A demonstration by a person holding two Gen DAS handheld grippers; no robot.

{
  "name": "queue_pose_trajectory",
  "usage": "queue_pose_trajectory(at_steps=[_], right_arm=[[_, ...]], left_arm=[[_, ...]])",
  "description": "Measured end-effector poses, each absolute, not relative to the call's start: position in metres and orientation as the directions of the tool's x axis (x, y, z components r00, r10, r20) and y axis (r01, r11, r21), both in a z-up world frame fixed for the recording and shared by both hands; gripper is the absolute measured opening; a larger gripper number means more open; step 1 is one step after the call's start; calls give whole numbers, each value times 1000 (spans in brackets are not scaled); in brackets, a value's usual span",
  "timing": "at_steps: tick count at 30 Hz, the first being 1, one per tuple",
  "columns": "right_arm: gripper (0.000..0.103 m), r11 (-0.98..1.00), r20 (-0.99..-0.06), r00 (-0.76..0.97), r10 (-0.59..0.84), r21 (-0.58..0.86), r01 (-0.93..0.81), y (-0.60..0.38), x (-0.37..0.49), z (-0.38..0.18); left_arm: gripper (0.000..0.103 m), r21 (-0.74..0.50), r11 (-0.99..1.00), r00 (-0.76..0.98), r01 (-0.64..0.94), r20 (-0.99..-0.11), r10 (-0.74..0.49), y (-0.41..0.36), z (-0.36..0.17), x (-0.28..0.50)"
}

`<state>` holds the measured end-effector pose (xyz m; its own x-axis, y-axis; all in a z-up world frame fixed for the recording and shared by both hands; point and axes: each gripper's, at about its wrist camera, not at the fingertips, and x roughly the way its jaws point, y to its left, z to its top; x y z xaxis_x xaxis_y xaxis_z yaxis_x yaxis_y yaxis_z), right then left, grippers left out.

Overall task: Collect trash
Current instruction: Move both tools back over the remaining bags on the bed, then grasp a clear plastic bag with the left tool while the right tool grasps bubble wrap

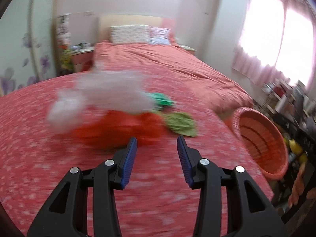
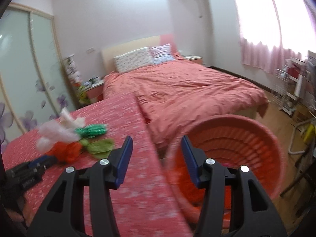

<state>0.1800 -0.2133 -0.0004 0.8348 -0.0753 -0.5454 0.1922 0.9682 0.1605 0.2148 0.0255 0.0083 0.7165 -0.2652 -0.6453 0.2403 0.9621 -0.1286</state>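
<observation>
A blurred pile of trash lies on the red patterned cloth (image 1: 59, 167): a white plastic bag (image 1: 94, 98), an orange bag (image 1: 122, 128), a dark green wrapper (image 1: 161, 99) and a light green crumpled piece (image 1: 180, 123). My left gripper (image 1: 157, 138) is open just short of the orange bag, with nothing between its blue pads. The right wrist view shows the same pile at the left, with the white bag (image 2: 57, 132) and orange bag (image 2: 67, 152). My right gripper (image 2: 157, 137) is open and empty over the cloth's edge, beside the tilted pink basket (image 2: 227, 118). The left gripper (image 2: 42, 161) shows at the lower left.
The pink basket (image 1: 237, 118) hangs off the right edge of the cloth. Behind it stands a bed with a pink cover (image 2: 187, 86) and pillows (image 2: 134, 61). A wardrobe (image 2: 23, 69) is on the left; shelves (image 2: 292, 90) and wooden floor are on the right.
</observation>
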Motion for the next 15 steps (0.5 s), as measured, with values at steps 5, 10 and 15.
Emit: queue_pose_trajectory(at_steps=[5, 10, 15], right_arm=[[51, 983, -570, 822, -2, 148, 105, -162, 199, -9], [51, 989, -596, 803, 25, 134, 69, -136, 211, -18], [51, 991, -616, 787, 32, 121, 55, -125, 219, -25]], left_arm=[[46, -140, 987, 763, 78, -629, -150, 92, 15, 242], [55, -141, 990, 754, 7, -650, -97, 120, 8, 284], [55, -127, 992, 695, 20, -711, -105, 115, -14, 327]])
